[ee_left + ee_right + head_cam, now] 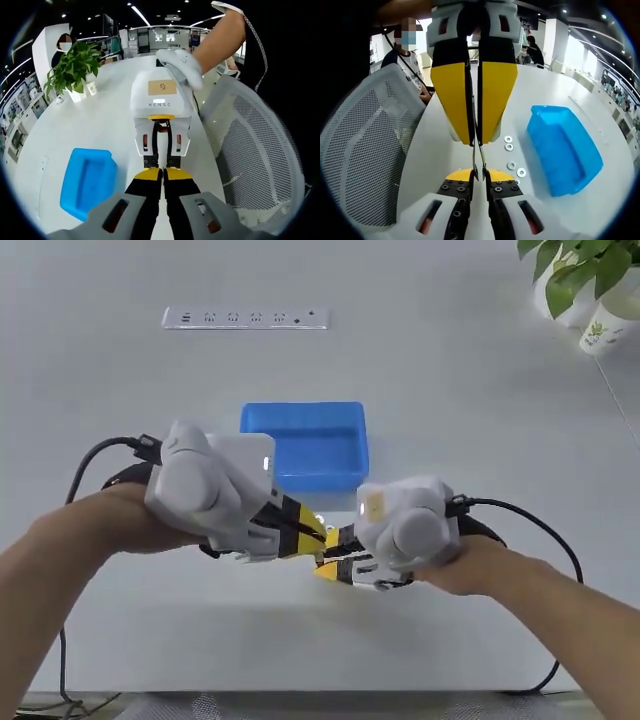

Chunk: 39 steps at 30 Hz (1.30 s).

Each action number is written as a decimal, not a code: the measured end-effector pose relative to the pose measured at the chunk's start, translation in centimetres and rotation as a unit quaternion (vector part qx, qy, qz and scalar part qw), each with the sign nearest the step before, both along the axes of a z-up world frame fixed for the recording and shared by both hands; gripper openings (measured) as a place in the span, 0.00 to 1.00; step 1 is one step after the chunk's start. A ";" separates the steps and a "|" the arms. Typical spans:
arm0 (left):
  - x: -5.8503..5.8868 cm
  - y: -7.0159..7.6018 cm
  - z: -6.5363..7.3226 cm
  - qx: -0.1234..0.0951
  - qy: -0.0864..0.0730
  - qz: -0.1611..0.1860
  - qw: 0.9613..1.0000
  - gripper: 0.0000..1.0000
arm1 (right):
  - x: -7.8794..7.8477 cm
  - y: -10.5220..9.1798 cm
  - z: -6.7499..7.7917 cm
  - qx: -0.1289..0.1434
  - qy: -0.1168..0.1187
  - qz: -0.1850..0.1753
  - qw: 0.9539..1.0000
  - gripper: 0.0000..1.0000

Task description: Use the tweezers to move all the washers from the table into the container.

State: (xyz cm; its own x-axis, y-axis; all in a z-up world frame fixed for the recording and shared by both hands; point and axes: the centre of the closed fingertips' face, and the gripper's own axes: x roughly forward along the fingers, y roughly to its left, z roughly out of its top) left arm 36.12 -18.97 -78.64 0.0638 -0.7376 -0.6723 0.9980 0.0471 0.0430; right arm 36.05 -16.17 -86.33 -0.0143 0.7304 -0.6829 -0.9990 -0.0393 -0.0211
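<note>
My left gripper (318, 530) and right gripper (330, 562) meet tip to tip in front of the blue container (320, 478). In the right gripper view, thin metal tweezers (477, 160) run from the left gripper's yellow jaws (475, 140) down into the right gripper (478, 176). Both look shut on the tweezers. Several washers (509, 147) lie on the white table beside the container (545, 135). The left gripper view has its own jaws (163, 172) shut against the right gripper (162, 161), with the container (75, 195) at lower left.
A white power strip (245, 318) lies at the back of the table. A potted plant (590, 290) stands at the back right. Cables (540, 530) trail from both grippers. A mesh chair (365, 150) stands off the table's near edge, with a person (405, 55) behind it.
</note>
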 end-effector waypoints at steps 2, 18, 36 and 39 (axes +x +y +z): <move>0.2 -0.1 0.1 -0.001 -0.001 0.000 1.000 0.05 | 0.2 0.0 0.1 0.001 -0.001 -0.001 1.000 0.12; 1.4 -0.1 0.5 -0.002 -0.007 0.005 1.000 0.05 | 1.5 0.1 0.3 0.006 -0.006 -0.006 1.000 0.12; 2.7 -0.5 0.3 -0.002 -0.009 0.001 1.000 0.05 | 3.1 -0.3 0.0 0.007 -0.007 -0.017 1.000 0.12; 2.9 -0.5 0.3 -0.001 -0.010 0.001 1.000 0.05 | 3.4 -0.2 -0.2 0.007 -0.007 -0.017 1.000 0.12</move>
State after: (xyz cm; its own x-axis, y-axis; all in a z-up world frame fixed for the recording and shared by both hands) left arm 39.02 -19.44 -78.39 0.0789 -0.7383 -0.6698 0.9968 0.0499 0.0625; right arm 39.42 -16.38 -86.50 0.0193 0.7401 -0.6723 -0.9994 -0.0055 -0.0347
